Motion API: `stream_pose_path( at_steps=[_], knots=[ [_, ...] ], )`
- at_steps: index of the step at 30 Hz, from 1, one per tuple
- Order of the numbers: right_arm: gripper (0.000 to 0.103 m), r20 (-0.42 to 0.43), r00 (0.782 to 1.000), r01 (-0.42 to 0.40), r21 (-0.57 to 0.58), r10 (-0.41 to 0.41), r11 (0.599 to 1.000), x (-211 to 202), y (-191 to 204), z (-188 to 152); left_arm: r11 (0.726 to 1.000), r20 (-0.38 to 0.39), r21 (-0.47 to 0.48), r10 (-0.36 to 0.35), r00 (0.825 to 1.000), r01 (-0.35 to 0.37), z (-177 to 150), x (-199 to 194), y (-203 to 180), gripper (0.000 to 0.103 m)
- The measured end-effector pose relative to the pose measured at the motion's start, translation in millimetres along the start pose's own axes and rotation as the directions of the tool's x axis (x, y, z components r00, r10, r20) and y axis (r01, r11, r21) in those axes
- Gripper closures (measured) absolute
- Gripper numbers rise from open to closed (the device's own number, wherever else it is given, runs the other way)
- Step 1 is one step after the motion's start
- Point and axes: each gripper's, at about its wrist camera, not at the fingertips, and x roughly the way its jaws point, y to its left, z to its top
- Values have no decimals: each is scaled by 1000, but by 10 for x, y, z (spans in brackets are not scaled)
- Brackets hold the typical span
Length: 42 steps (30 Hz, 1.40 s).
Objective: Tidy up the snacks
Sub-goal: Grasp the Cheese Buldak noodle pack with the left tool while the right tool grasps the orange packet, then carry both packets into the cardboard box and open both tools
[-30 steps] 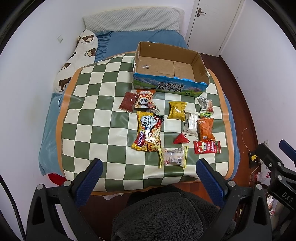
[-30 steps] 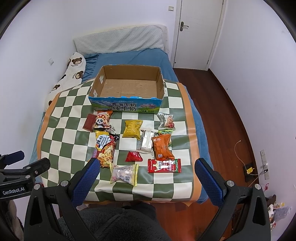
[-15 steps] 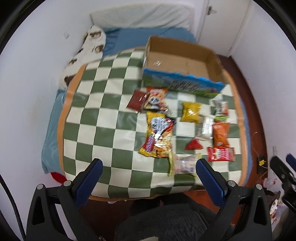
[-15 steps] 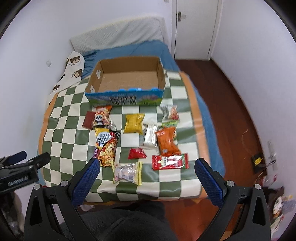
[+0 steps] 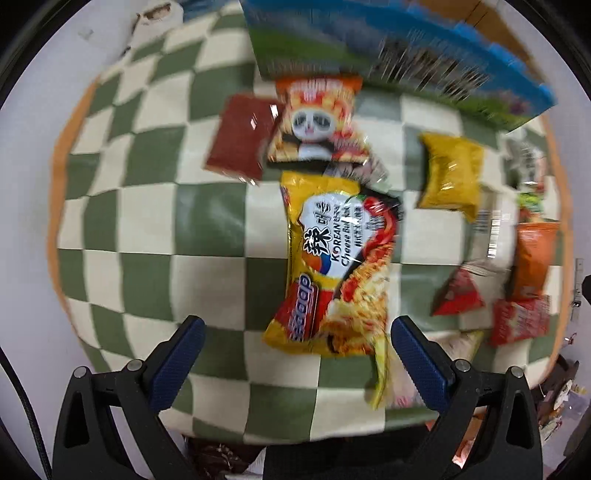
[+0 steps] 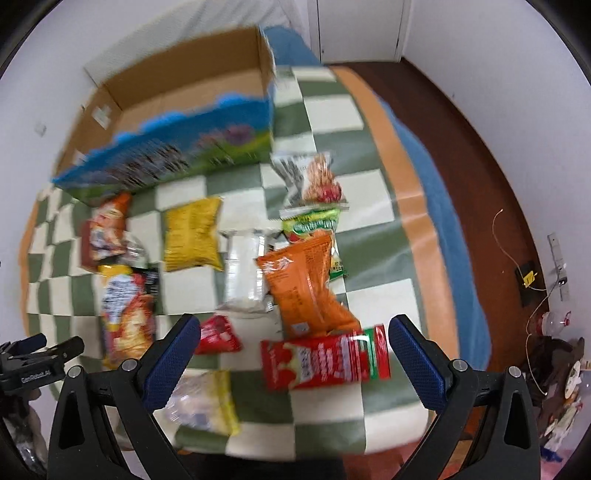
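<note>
Several snack packets lie on a green-and-cream checkered cloth [image 5: 147, 229]. My left gripper [image 5: 295, 354] is open and empty, just short of a big yellow Korean noodle bag [image 5: 332, 266]. Behind it lie a panda packet [image 5: 317, 122], a dark red packet [image 5: 243, 140] and a yellow packet [image 5: 450, 173]. My right gripper [image 6: 293, 352] is open and empty above a red packet [image 6: 325, 358], with an orange packet [image 6: 306, 284], a small red triangle [image 6: 218, 334] and a clear packet [image 6: 203, 402] close by. An open, empty cardboard box [image 6: 177, 122] stands at the back.
The cloth covers a low table over a blue bed [image 6: 443, 206]. Wooden floor [image 6: 461, 129] and a white door [image 6: 362, 26] are to the right. Clutter and a cable [image 6: 535, 295] lie on the floor. The left gripper shows at the right wrist view's left edge [image 6: 33, 362].
Both grippers have dropped down and forward close to the snacks. The views are blurred from the motion. Both stay open and empty.
</note>
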Motion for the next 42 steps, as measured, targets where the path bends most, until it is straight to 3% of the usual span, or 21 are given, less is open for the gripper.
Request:
stream_pose_path(
  at_steps=[5,11,14,18,19,25,29,33,35,37,42],
  knots=[
    [2,-82,997,1,-30,-4,1000,646,-89,82,999,-104,22,-29,994,32,159,559,-136,0],
    [5,-128,992,7,-69,-16,998,1025,-72,91,998,-113,38,-49,992,53,224,805,-305,1],
    [15,-151,988,5,-76,-17,997,1174,-71,91,997,-95,36,-61,994,65,253,807,-369,19],
    [41,-156,988,-29,-51,21,998,1319,-121,101,998,-64,53,-27,998,31,266,779,-500,21],
    [44,-162,986,-35,-28,30,999,1353,-144,111,999,-60,44,-28,998,30,253,737,-521,21],
    [43,-194,973,-93,163,125,982,1456,-358,198,997,-44,-54,-60,997,58,126,607,-343,19],
    [30,-200,976,-57,122,81,991,1483,-316,233,999,-67,-12,-33,997,33,119,725,-371,15],
    [29,-219,976,-6,63,20,998,1562,-166,181,999,-32,-32,-16,999,15,9,682,-435,17],
    [32,-214,976,34,38,-25,999,1627,-138,133,999,-12,-53,-7,1000,6,-83,628,-465,17],
    [43,-206,978,46,26,-40,999,1637,-40,68,997,2,-71,-3,1000,3,-153,567,-454,18],
    [49,-174,984,28,22,-24,999,1567,41,9,996,34,-88,22,999,-19,-310,368,-531,18]
  ],
)
